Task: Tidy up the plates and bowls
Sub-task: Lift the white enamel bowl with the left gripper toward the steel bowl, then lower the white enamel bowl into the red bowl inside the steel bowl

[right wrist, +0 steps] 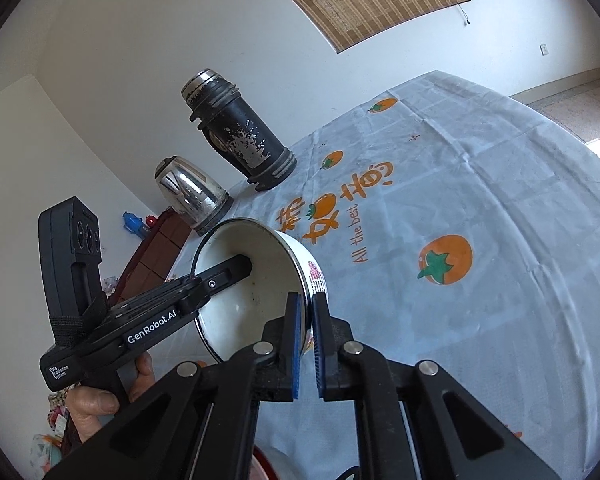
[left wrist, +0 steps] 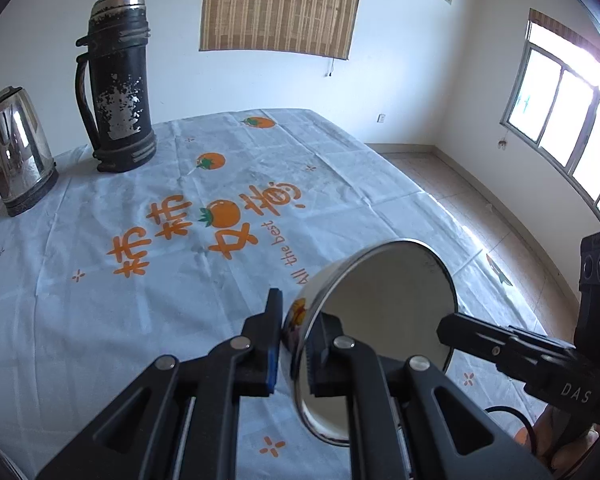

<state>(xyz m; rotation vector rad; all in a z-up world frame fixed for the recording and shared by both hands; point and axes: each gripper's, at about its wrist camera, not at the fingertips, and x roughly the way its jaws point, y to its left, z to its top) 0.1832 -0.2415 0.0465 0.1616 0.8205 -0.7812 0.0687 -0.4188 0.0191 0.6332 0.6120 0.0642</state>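
Note:
A white enamel bowl with a metal rim and a printed outside is held tilted on its side above the table. My left gripper is shut on its rim, one finger outside, one inside. My right gripper is shut on the opposite rim of the same bowl. Each gripper shows in the other's view: the right one enters the bowl from the right, the left one reaches into the bowl from the left.
A tall worn black thermos and a steel electric kettle stand at the table's far left. The table carries a pale blue cloth with orange persimmon prints. A red-rimmed dish edge shows below the right gripper.

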